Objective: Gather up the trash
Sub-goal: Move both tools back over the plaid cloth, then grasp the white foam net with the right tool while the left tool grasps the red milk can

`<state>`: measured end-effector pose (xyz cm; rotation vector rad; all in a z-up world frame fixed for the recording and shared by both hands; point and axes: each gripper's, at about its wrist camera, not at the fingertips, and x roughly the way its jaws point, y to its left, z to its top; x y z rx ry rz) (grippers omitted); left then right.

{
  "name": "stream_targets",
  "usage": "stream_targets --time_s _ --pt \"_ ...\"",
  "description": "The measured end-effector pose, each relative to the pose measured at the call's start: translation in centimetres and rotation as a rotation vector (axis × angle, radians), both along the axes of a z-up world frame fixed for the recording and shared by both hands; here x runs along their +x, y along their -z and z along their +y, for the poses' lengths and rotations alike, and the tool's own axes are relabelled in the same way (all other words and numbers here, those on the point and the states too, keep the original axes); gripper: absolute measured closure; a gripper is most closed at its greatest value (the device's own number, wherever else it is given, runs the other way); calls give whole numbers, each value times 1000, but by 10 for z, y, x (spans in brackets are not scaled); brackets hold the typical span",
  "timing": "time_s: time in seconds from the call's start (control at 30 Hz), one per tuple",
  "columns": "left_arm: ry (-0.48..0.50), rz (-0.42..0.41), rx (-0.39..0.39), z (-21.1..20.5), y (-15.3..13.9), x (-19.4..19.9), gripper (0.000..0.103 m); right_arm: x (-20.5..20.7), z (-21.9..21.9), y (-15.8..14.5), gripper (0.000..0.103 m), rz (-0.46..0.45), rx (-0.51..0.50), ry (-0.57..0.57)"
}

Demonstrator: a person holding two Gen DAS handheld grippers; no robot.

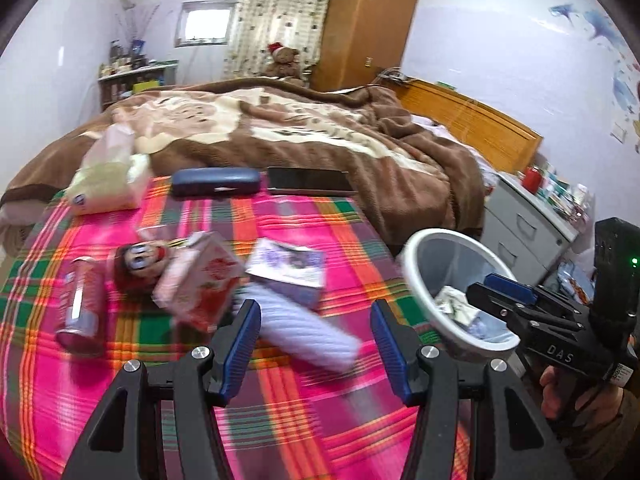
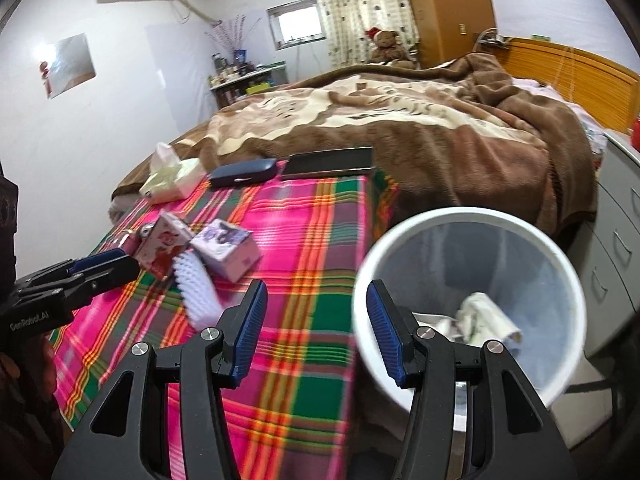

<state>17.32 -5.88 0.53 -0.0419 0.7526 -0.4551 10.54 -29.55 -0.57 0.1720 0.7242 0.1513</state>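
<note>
While both grippers hang over the pink-and-green plaid bedspread (image 1: 304, 420), nothing is held; left gripper (image 1: 316, 344) jaws spread wide and empty, right gripper (image 2: 316, 332) jaws likewise spread, empty, beside the round white plastic waste bin (image 2: 568, 264) off the bed's right edge, crumpled paper (image 2: 484, 316) already in it.

Likely next piece: white ridged plastic wrapper (image 1: 304, 326), lying near the bed's front edge just ahead of the left fingertips; blurred, but probably light, thin, crushable and a little slippery; best pinched across its narrow middle.

Other candidates, judged light and stiff-walled: lilac printed carton (image 1: 288, 274) touching the wrapper's far end; pink-and-red carton (image 1: 200, 280) tilted against it; red cylindrical can (image 1: 78, 308) on its side toward the left edge, liable to roll.

Not trash, probably: red-haired doll head (image 1: 136, 268) behind the pink carton; tissue pack (image 1: 108, 184), dark blue glasses case (image 1: 216, 182), black phone (image 1: 310, 180) along the brown blanket's (image 1: 320, 136) edge, well apart.

Cartons crowd the wrapper's far end; approach from the near side.
</note>
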Motion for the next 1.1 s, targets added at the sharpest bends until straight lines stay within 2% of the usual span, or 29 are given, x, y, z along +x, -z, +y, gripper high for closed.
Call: stream_targets --time_s 0.43,0.53,0.63,0.8,1.1 --pt "-172 18 -4 92 12 24 45 22 58 5 50 30 -24 -128" --pt "-210 23 0 109 15 31 40 27 67 9 50 49 -27 -152" --pt "-242 35 2 125 20 38 40 32 77 14 50 70 -40 -169" --pt "-281 65 15 144 33 53 39 39 91 21 50 99 -56 -202" --pt "-289 116 36 157 52 84 38 54 113 34 50 155 -94 -245"
